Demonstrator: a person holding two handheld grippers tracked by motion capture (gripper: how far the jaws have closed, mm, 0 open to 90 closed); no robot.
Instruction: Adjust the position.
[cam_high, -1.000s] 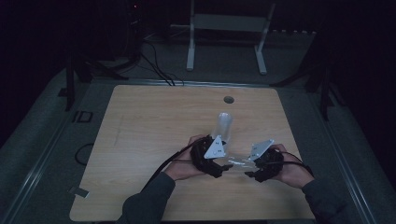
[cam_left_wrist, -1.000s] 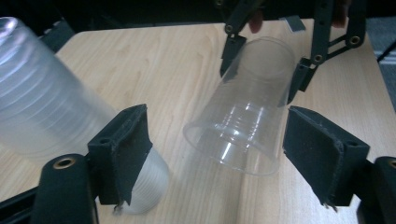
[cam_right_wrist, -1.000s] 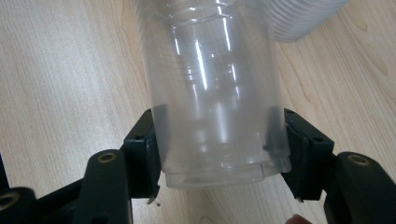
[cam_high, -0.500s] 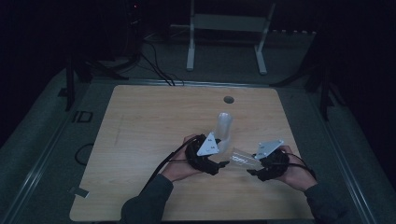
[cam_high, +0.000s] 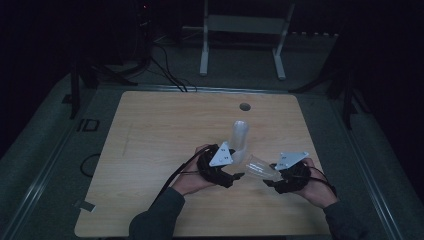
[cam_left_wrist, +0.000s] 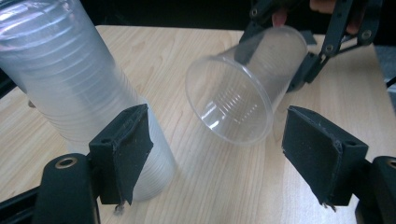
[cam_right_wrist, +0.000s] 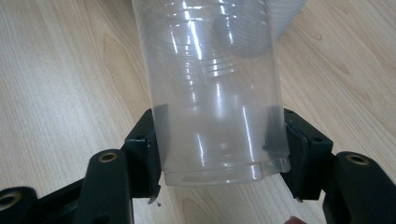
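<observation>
The right hand-held gripper (cam_right_wrist: 219, 154) clamps an empty clear cup (cam_right_wrist: 219, 102); the left hand-held gripper (cam_left_wrist: 217, 154) gapes wide, holding nothing, the cup stack (cam_left_wrist: 70, 88) at its ten o'clock.

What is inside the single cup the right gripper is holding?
Nothing: the clear cup in the right gripper looks empty, its ribbed bottom visible through the mouth. The table beneath its far side is covered.

The pale wooden tabletop (cam_high: 150, 150) in front of me has a small round hole (cam_high: 244, 106) near its far edge. Beyond that far edge a white metal frame (cam_high: 242, 37) stands on the dark floor, and black cables (cam_high: 165, 70) trail across the floor off to the far left.
</observation>
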